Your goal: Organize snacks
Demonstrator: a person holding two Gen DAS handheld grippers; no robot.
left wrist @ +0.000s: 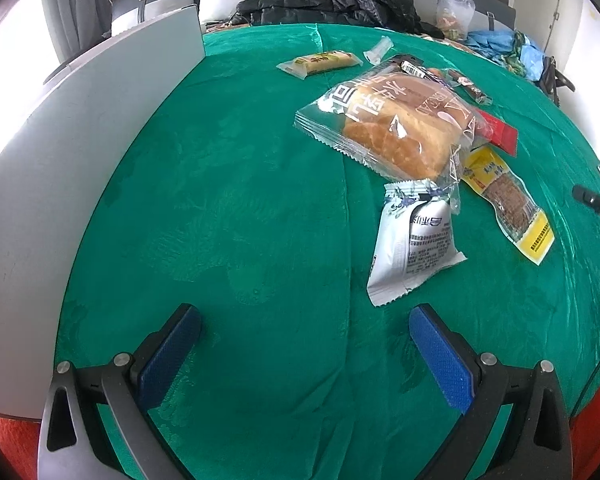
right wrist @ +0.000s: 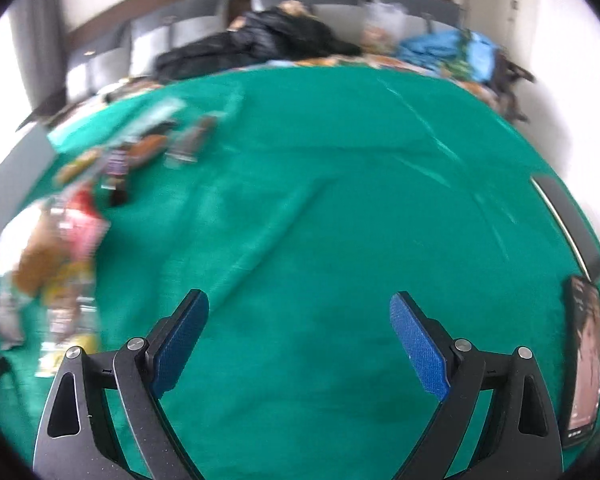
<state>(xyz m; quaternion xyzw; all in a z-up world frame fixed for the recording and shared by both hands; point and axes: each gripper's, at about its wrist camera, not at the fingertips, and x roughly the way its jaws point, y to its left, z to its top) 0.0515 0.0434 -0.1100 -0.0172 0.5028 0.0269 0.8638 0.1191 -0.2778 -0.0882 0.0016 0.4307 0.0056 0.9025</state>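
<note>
On the green tablecloth [left wrist: 240, 200] lies a pile of snacks: a large bagged bread loaf [left wrist: 396, 124], a white snack packet [left wrist: 414, 240] just beyond my right fingertip, a yellow packet [left wrist: 508, 204], a red packet [left wrist: 500, 132], a long yellow bar [left wrist: 320, 62] and a dark bar [left wrist: 470, 86]. My left gripper [left wrist: 304, 320] is open over bare cloth, nothing between its blue pads. In the right wrist view the same snack pile [right wrist: 76, 232] is blurred at the far left. My right gripper [right wrist: 300, 308] is open above empty cloth [right wrist: 320, 200].
A grey open laptop lid [left wrist: 80, 160] stands along the table's left side. A phone [right wrist: 584, 364] and a dark flat device [right wrist: 568, 224] lie at the right edge. Behind the table are a sofa with black jackets [left wrist: 332, 4], a plastic bag [left wrist: 456, 14] and blue cloth [left wrist: 496, 42].
</note>
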